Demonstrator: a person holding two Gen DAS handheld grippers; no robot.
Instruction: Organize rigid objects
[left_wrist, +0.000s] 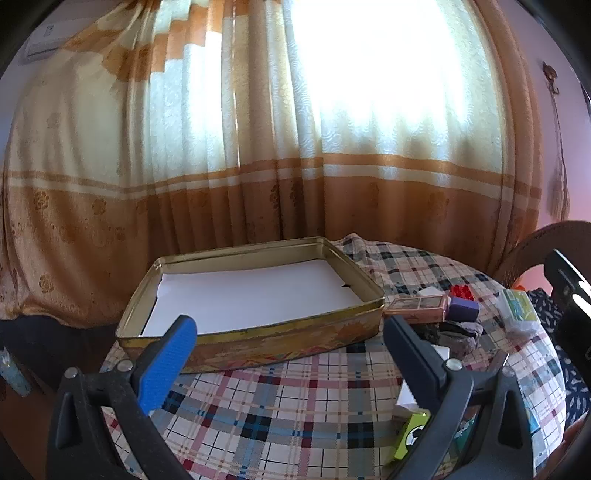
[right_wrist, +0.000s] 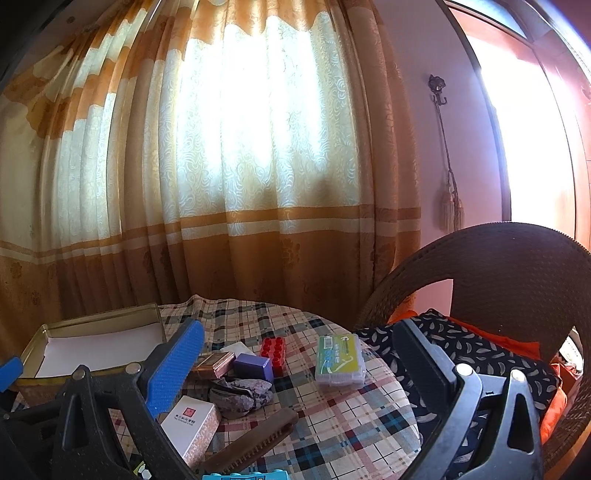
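Plaid tablecloth (left_wrist: 295, 406) before orange curtains (left_wrist: 221, 184)

Backlit curtain (right_wrist: 258, 166), wicker chair (right_wrist: 498, 266), plaid tablecloth (right_wrist: 351, 424)

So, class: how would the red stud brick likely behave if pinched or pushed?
The red stud brick looks like hard plastic, so probably stiff and light. Its flat, blocky shape suggests sliding on the checked cloth, not rolling. Its smooth sides may slip.

Backlit thru curtain (left_wrist: 258, 129) — window glare blown out, fisheye edges bent w/ dark corners.
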